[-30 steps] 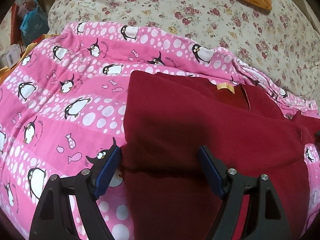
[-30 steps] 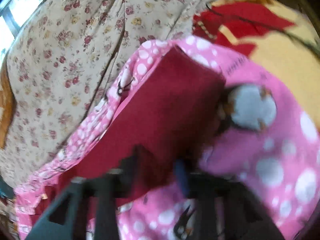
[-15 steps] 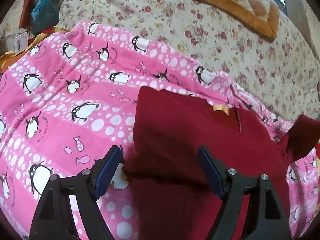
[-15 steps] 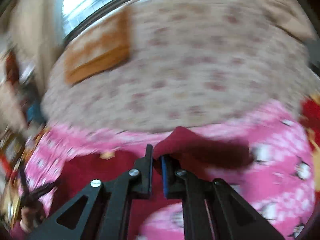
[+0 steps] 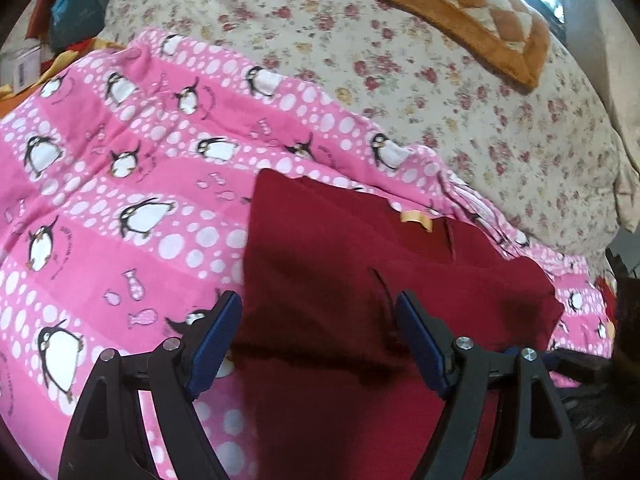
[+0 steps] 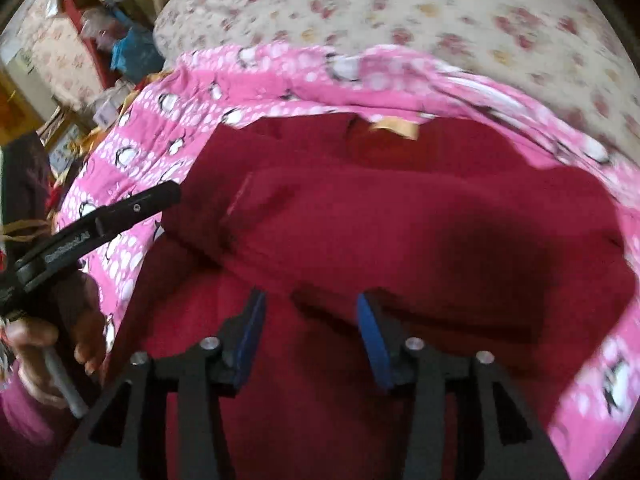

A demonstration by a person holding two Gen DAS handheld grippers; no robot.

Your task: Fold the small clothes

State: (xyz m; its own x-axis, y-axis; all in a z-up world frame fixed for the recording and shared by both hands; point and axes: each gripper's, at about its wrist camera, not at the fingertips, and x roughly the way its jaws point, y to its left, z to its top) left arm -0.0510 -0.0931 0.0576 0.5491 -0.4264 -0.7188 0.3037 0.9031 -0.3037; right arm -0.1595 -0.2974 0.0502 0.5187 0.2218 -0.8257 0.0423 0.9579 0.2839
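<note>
A dark red garment with a small yellow neck label lies on a pink penguin-print blanket. Its right sleeve lies folded across the body. My left gripper is open and empty, hovering over the garment's left lower part. My right gripper is open and empty above the garment's lower middle. The left gripper's body also shows in the right wrist view, held in a hand.
The blanket lies on a cream floral bedcover. An orange checked cushion sits at the back right. Clutter with a blue bag and boxes stands at the far left.
My right gripper carried the sleeve across the garment, opened and let it go. It now hovers over the garment's lower middle. My left gripper stayed open, rising and shifting slightly.
</note>
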